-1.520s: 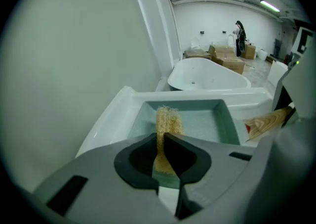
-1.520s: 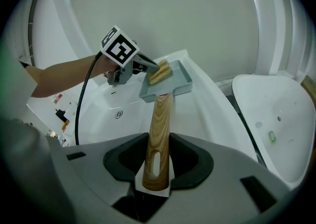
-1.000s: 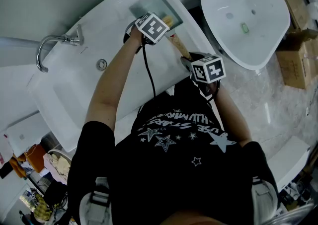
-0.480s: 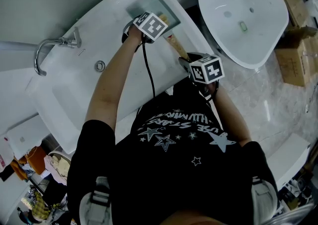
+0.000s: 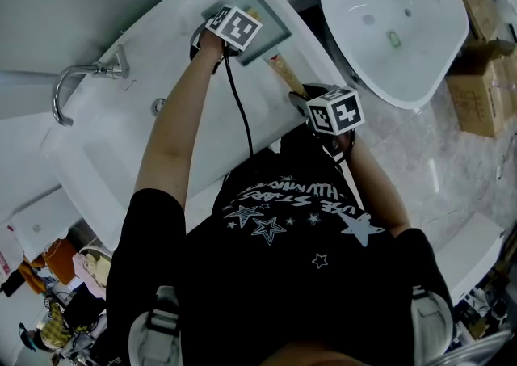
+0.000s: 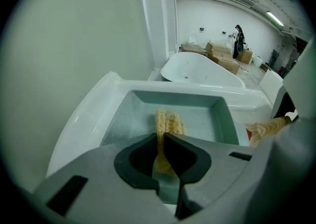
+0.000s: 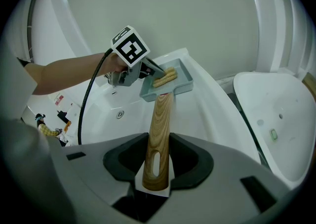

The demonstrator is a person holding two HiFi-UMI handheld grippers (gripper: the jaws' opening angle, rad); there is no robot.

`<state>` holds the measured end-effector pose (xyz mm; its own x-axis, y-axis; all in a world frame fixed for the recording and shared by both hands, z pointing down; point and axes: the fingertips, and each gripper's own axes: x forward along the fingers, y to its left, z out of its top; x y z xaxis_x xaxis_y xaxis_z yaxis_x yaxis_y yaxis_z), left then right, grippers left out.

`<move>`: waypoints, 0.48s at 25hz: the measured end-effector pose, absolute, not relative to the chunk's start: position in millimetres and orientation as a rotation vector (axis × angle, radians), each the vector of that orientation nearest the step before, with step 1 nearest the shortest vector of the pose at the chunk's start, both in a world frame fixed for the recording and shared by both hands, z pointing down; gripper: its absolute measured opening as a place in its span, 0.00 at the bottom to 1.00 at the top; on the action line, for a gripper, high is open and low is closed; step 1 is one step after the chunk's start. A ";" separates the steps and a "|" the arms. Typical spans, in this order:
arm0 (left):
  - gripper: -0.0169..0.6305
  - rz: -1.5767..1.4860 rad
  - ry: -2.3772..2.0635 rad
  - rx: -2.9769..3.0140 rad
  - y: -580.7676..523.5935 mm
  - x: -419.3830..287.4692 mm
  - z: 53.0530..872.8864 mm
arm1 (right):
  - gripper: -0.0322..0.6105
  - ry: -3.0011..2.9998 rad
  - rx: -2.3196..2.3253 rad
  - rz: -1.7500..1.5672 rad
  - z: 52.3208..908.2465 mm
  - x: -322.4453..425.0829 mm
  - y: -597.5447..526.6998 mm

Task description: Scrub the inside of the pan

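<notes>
A square grey-green pan (image 5: 275, 31) with a wooden handle (image 5: 286, 73) rests at the far right end of a white basin (image 5: 194, 57). My right gripper (image 5: 300, 98) is shut on that handle (image 7: 160, 129), holding the pan (image 7: 183, 82) out ahead of it. A yellow scrub sponge (image 6: 168, 121) lies against the pan's floor (image 6: 202, 116), and my left gripper (image 6: 161, 137) is shut on its near end. In the right gripper view the left gripper (image 7: 158, 72) reaches into the pan from the left with the sponge (image 7: 166, 75). In the head view the left gripper's (image 5: 247, 18) marker cube hides most of the pan's inside.
The basin has a chrome tap (image 5: 77, 80) at its left and a drain (image 5: 159, 104) in its floor. A second white tub (image 5: 396, 25) stands to the right, with cardboard boxes (image 5: 483, 73) beyond it. A black cable (image 5: 239, 106) runs along my left arm.
My left gripper has slid with the sponge up and to the left in the head view, toward the pan's far side. The right gripper and the handle have stayed put.
</notes>
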<state>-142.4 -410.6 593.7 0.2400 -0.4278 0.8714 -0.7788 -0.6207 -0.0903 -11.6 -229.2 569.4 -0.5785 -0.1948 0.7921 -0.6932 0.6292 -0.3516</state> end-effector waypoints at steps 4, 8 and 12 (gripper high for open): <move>0.10 1.358 -1.142 2.145 -418.5 -150.3 592.4 | 0.25 -2.105 0.690 0.860 570.1 -11.6 -229.9; 0.10 1.360 -1.177 2.129 -426.8 -157.3 591.8 | 0.26 -2.108 0.689 0.859 569.2 -11.4 -230.2; 0.10 1.345 -1.226 2.109 -435.5 -166.8 592.7 | 0.25 -2.111 0.691 0.864 569.8 -11.5 -230.8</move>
